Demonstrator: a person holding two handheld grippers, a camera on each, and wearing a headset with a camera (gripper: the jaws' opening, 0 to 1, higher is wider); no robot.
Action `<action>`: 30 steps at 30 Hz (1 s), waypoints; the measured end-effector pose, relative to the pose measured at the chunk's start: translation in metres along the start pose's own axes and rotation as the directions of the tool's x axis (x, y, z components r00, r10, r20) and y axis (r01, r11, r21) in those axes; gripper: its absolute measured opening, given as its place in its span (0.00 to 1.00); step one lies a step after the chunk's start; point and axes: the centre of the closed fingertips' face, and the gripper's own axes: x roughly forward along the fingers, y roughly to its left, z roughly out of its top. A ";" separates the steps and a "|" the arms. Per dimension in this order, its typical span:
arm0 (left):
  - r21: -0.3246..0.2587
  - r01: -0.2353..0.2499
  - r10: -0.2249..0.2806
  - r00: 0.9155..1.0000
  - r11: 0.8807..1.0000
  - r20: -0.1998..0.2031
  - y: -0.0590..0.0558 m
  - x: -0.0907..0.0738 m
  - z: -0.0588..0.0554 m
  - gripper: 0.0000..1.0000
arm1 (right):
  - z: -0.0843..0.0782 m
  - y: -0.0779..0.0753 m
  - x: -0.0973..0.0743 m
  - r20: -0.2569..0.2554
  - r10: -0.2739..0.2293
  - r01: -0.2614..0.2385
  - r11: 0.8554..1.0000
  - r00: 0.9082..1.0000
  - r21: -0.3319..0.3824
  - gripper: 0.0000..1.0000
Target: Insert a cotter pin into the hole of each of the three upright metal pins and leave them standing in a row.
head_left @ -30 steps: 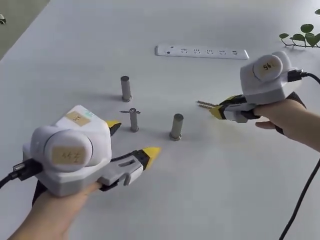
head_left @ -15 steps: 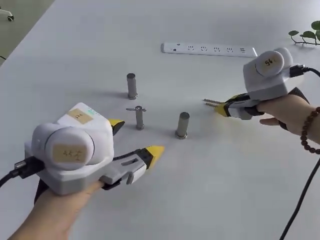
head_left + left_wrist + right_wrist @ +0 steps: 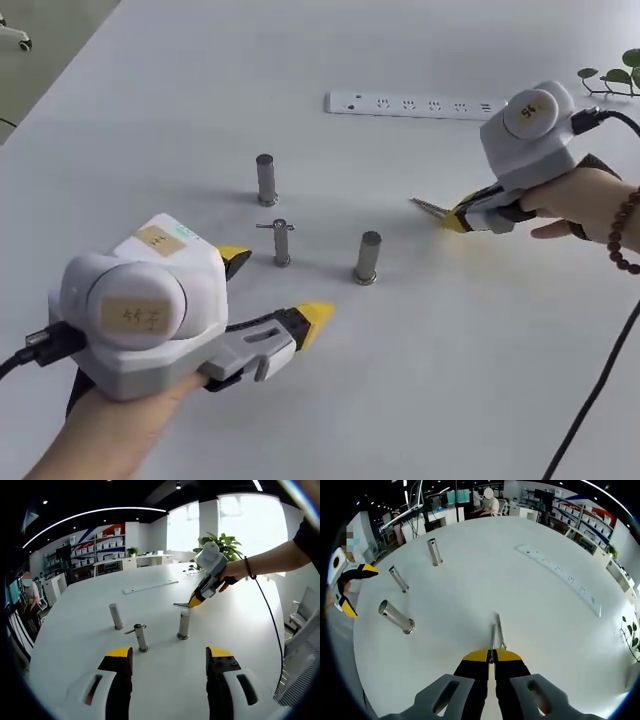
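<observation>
Three upright metal pins stand on the white table: a far one [image 3: 266, 180], a middle one [image 3: 281, 243] with a cotter pin through its top, and a bare right one [image 3: 368, 258]. My left gripper [image 3: 275, 288] hovers open just in front of them, nothing between its yellow tips; from its own view the pins [image 3: 140, 637] stand ahead of the jaws. To the right of the row, my right gripper [image 3: 455, 215] is shut on a cotter pin [image 3: 495, 630], whose thin legs point toward the right pin [image 3: 396, 616].
A white power strip [image 3: 412, 104] lies at the back of the table. A green plant [image 3: 610, 80] sits at the far right edge. A black cable trails from each gripper. Bare tabletop lies all around the pins.
The head camera has shifted. My right gripper has tipped its nose slightly down with the cotter pin still held. The left gripper stays open in about the same place.
</observation>
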 end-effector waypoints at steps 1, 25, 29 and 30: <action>-0.003 -0.003 0.003 1.000 1.000 -0.004 0.001 0.000 -0.001 0.60 | 0.000 0.002 0.000 -0.007 -0.001 0.001 1.000 1.000 -0.015 0.00; -0.031 -0.051 0.049 0.997 0.998 -0.061 0.016 -0.013 -0.001 0.67 | 0.025 0.019 -0.026 0.042 0.011 -0.002 0.979 0.999 -0.203 0.00; -0.022 -0.043 0.042 0.997 0.999 -0.061 0.016 -0.014 0.003 0.65 | 0.031 0.022 -0.029 0.057 0.026 -0.012 0.972 0.998 -0.236 0.00; -0.022 -0.038 0.036 0.997 0.999 -0.061 0.015 -0.014 0.004 0.64 | 0.032 0.026 -0.032 0.061 0.034 -0.018 0.969 0.998 -0.247 0.00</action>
